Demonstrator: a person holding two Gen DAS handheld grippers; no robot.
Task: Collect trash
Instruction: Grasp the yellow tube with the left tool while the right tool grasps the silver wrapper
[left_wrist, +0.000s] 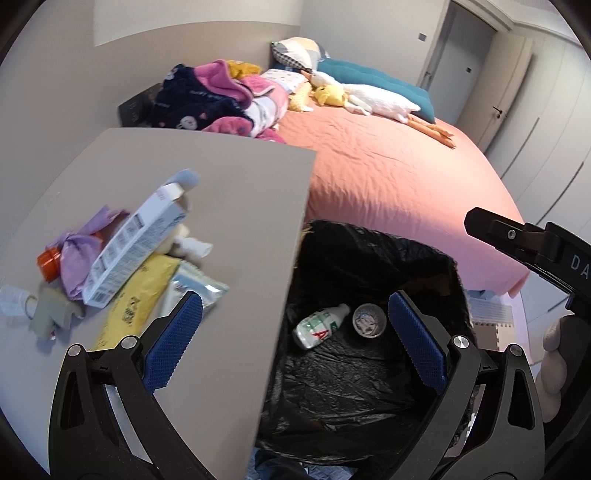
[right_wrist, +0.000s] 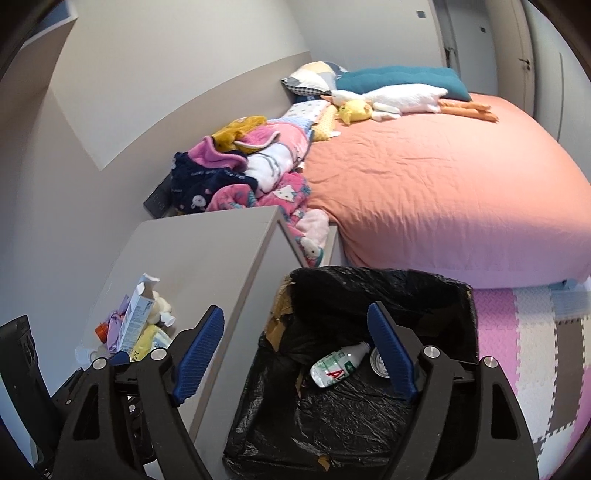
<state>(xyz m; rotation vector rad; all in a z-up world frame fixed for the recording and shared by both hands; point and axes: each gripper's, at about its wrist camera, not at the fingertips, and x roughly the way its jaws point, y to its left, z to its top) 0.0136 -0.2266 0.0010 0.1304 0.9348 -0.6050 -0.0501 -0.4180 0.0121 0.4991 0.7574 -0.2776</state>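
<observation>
A bin lined with a black bag stands beside a grey table. At its bottom lie a white bottle with a green label and a round foil-topped cup. My left gripper hangs open over the table edge and the bin, holding nothing. On the table lie a white carton, a purple wrapper, a yellow packet and a silvery pouch. My right gripper is open and empty above the bin, the bottle below it.
A bed with an orange sheet fills the space behind the bin. A heap of clothes and plush toys lie on it. Foam floor mats lie right of the bin. Doors stand at the far right.
</observation>
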